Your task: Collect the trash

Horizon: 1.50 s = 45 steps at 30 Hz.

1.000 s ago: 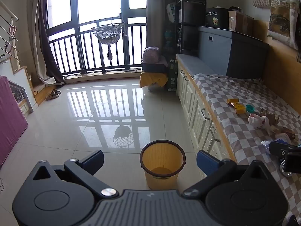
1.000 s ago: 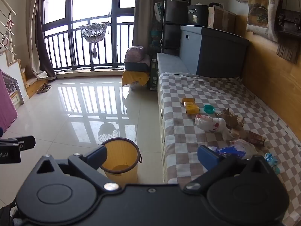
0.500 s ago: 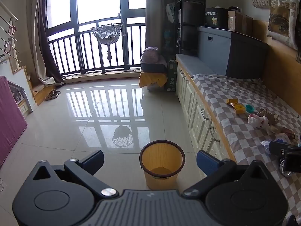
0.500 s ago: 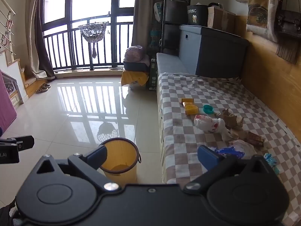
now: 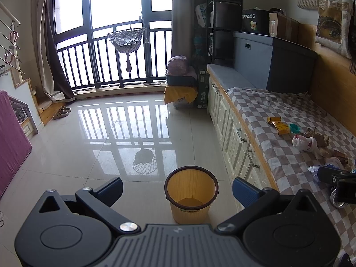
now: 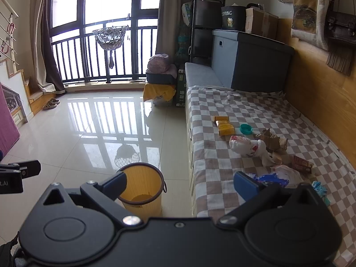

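We see a yellow-orange bin [image 6: 142, 187] with a dark brown rim on a glossy pale beige tiled floor [image 5: 111, 138]. The counter [image 6: 222, 155] wears a brown-and-white checked cloth. On it lie a yellow-orange carton [image 6: 225, 128], a teal lid [image 6: 245, 129], a white plastic bag [image 6: 247, 145] with red marks, brown crumpled cardboard [image 6: 272, 141], a reddish-brown wrapper [image 6: 301, 164] and a blue wrapper [image 6: 272, 178]. Our left hand-held gripper [image 5: 178, 189] is black, one finger tipped blue; the right hand-held gripper [image 6: 180, 183] is coloured the same. A magenta panel [image 5: 11, 138] stands at the left. The wall panelling [image 6: 311, 102] is honey-coloured wood.
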Tool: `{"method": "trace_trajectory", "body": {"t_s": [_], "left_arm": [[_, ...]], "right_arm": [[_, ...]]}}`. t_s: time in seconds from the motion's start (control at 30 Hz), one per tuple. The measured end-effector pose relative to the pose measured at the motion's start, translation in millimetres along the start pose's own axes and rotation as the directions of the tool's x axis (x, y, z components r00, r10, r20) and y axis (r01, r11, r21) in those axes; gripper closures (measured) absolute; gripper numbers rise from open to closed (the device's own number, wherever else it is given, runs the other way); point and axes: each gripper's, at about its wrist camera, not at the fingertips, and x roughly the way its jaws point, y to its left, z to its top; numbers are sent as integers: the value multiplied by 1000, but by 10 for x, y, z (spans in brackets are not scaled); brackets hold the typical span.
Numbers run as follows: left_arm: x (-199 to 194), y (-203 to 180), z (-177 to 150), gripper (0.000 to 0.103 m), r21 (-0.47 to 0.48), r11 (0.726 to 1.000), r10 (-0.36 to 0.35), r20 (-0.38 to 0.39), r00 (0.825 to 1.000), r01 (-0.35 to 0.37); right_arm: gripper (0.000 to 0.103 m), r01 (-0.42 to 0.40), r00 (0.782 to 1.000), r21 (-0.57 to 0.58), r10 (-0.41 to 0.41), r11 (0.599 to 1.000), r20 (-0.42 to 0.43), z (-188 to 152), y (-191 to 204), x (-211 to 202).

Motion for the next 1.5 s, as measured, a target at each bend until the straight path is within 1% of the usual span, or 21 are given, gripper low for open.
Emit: {"method": "trace_trajectory", "body": {"t_s": [1.5], "left_arm": [[22,-22,-13,0,10,1000,0,12,1000,0]], "right_arm": [[0,18,1000,5,-18,1000,-5,30,-9,-57]]}}
